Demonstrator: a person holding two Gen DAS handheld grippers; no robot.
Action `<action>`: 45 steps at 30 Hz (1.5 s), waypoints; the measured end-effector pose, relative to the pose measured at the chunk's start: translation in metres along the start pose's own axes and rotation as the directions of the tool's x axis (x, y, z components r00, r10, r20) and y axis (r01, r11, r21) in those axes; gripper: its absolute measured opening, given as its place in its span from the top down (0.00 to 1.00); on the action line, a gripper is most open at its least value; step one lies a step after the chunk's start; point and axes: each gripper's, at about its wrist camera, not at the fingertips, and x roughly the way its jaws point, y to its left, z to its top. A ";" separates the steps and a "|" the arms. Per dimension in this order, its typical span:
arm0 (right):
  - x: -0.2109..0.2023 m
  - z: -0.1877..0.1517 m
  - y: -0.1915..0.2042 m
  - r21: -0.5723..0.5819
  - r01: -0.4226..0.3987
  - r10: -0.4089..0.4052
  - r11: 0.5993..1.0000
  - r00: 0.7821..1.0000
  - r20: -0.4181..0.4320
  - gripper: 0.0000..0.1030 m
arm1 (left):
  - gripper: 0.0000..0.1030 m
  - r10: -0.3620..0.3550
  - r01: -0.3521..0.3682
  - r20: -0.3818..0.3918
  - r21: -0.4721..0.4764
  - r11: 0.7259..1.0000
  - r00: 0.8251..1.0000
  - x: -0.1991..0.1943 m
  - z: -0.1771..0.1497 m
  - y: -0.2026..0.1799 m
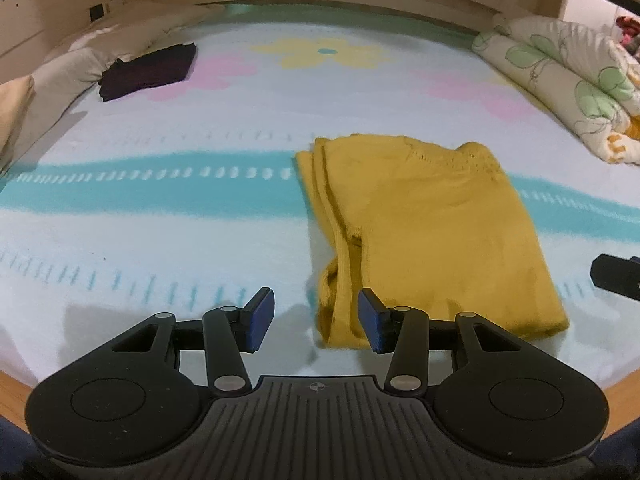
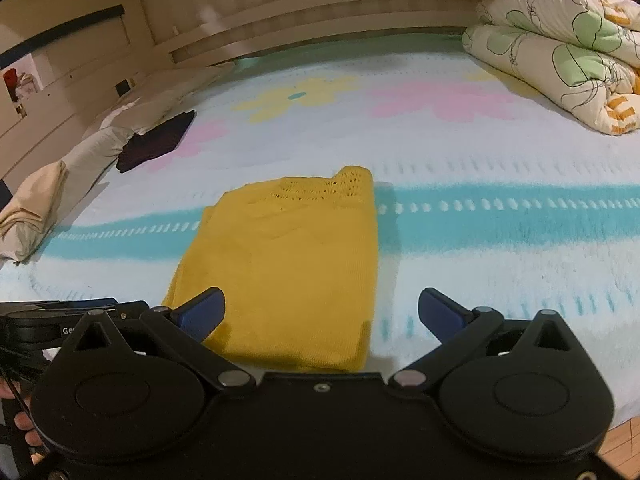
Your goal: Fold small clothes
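A: Where is the garment?

B: The yellow knit top [image 2: 288,264] lies on the bed [image 2: 500,264], near its front edge, across the teal stripe. It is folded into a narrow rectangle, with stacked layer edges showing along its left side in the left wrist view.

A: And the grippers?

B: The left hand-held gripper [image 1: 316,322] is spread moderately and holds nothing; its right pad sits in front of the top's near left corner. The right hand-held gripper [image 2: 322,314] is spread wide, also empty, straddling the near edge of the cloth. I judge both are placed at that near edge to take it for a further fold away from the person.

A: Anything in the way?

B: Not close by. A dark folded garment [image 1: 148,70] rests well apart at the far left, beside the grey pillows [image 1: 68,64], likely a finished piece. A rolled floral quilt [image 2: 568,64] fills the far right corner. The bedding beyond the top is bare.
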 end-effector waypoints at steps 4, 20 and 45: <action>0.002 -0.001 0.001 0.008 -0.004 0.004 1.000 1.000 -0.001 0.00 | 0.57 0.003 -0.003 -0.015 0.008 1.000 1.000 0.002 -0.001 -0.002; 0.006 -0.002 0.005 0.005 -0.009 0.009 1.000 1.000 -0.012 0.00 | 0.57 0.022 -0.021 -0.023 0.026 0.999 0.999 0.006 -0.001 -0.004; 0.009 -0.001 0.009 0.008 -0.019 0.020 1.000 0.999 -0.025 0.00 | 0.57 0.029 -0.028 -0.028 0.027 0.999 0.999 0.007 0.000 -0.006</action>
